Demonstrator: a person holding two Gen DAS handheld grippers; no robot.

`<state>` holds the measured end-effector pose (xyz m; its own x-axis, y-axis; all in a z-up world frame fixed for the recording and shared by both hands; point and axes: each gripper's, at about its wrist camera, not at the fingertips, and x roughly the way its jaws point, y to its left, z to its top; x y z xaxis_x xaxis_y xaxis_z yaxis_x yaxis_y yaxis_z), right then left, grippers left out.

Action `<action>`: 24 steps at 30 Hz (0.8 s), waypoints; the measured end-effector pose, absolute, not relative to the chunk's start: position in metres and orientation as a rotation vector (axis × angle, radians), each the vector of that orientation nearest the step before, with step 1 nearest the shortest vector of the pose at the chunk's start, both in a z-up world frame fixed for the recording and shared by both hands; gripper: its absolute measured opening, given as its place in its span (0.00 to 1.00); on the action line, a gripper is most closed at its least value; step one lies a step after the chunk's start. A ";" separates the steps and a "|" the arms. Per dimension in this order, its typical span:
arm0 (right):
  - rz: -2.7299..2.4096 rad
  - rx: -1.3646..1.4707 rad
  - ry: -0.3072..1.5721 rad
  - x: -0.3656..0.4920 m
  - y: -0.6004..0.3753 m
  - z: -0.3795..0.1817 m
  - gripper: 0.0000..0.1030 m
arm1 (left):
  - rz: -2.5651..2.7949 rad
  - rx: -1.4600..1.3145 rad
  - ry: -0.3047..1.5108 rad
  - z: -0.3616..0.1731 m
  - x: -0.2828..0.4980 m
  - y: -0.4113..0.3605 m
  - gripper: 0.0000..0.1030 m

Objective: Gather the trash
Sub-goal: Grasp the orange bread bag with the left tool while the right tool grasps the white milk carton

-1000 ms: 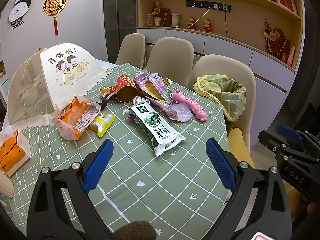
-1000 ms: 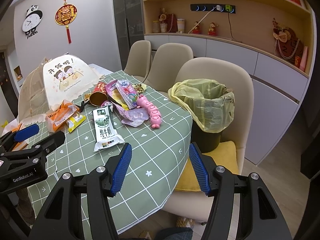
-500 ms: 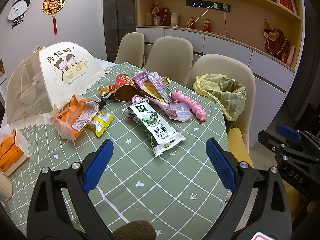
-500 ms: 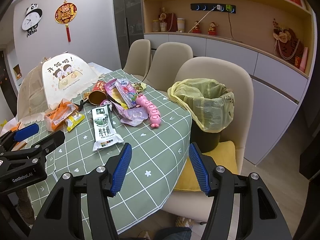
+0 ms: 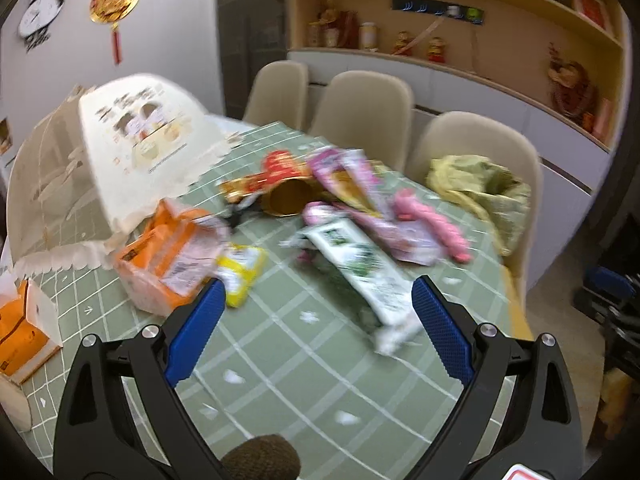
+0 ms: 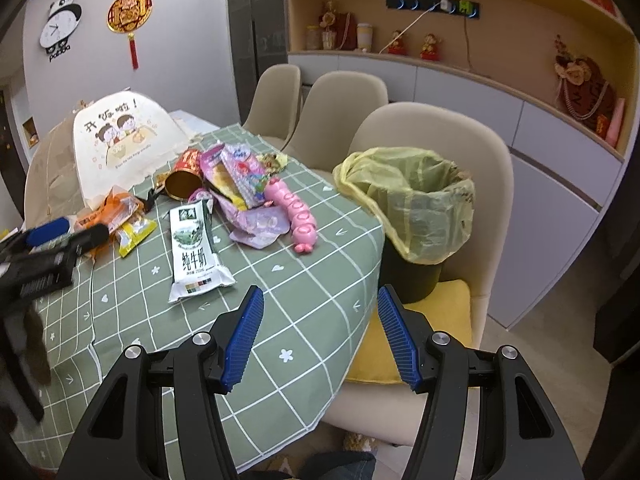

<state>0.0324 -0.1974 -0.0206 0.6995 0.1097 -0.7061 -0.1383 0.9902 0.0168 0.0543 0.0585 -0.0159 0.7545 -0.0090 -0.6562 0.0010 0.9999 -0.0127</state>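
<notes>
Through my left wrist camera, blurred: my left gripper [image 5: 316, 320] hangs over the green checked table [image 5: 280, 360], fingers wide apart, holding nothing. The milk carton [image 5: 360, 272] lies flat just ahead, its long axis running from the gold-lined paper cup [image 5: 288, 196] toward my right finger. Beyond the carton, one yellow-bagged trash bin [image 5: 484, 188]; I cannot tell its contents.

Through my right wrist camera: my right gripper [image 6: 320, 332] is also spread and empty. One milk carton [image 6: 194, 248] points lengthwise toward me. The trash bin [image 6: 408, 208] stands on a chair right of the carton, its liner seemingly bare. Three beige chairs line the table.
</notes>
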 end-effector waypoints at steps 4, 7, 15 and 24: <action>0.158 -0.057 0.808 0.041 -0.188 -0.028 0.55 | 0.105 -0.035 0.705 -0.024 0.080 0.112 0.92; 0.173 -0.063 0.836 0.048 -0.179 -0.034 0.55 | 0.198 -0.042 0.740 -0.030 0.096 0.154 0.92; 0.227 -0.096 0.887 0.064 -0.154 -0.044 0.55 | 0.305 -0.272 0.828 -0.058 0.134 0.252 0.81; 0.277 -0.133 0.933 0.075 -0.133 -0.054 0.55 | 0.223 -0.459 0.958 -0.098 0.151 0.259 0.56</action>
<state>0.0748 -0.1331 -0.0537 0.5633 0.1773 -0.8070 -0.2914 0.9566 0.0067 0.1511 0.2591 -0.0983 0.5616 -0.0172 -0.8273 -0.3813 0.8819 -0.2771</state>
